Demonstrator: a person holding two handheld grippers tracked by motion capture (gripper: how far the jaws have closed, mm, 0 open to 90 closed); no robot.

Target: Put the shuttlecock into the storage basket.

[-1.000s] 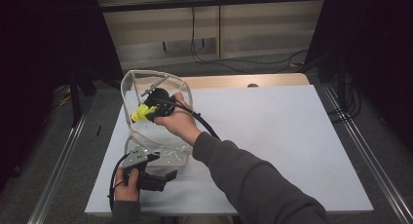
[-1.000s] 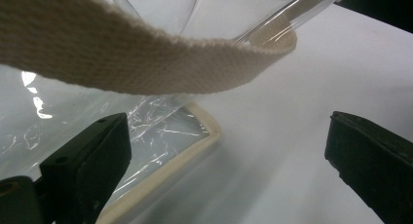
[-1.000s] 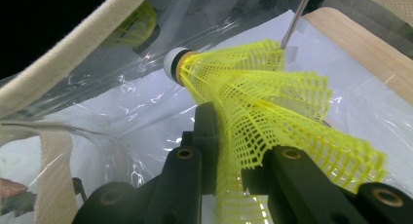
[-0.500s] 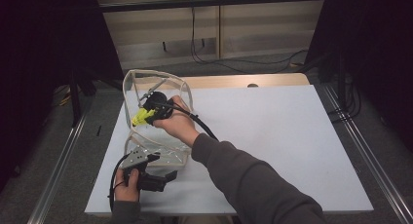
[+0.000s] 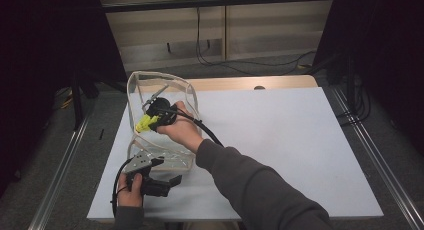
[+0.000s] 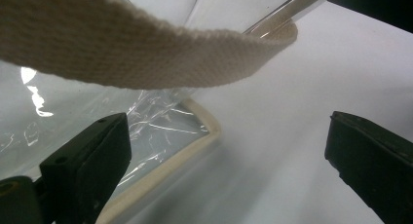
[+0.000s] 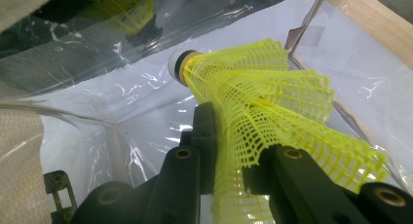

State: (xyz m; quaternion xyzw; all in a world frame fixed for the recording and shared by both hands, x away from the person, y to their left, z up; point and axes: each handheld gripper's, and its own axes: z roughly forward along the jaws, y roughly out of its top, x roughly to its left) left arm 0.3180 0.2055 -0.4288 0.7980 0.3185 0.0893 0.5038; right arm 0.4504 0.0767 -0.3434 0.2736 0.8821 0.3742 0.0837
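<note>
— What did the right gripper [image 7: 229, 185] hold?
— A yellow shuttlecock [image 7: 263, 112], pinched between its jaws, inside the clear bag [image 5: 140, 85].
— And the left gripper [image 6: 229, 175]?
— Jaws wide, bag corner beside one jaw.

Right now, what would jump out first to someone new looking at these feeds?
The bright yellow shuttlecock, pinched by its mesh skirt in the right gripper, inside the clear plastic bag at the table's left. Next, the bag's cream webbing strap arching above the left gripper, whose jaws stand wide apart at the bag's near corner.

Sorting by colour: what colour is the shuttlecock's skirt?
Bright yellow mesh; the shuttlecock shows best in the right gripper view.
</note>
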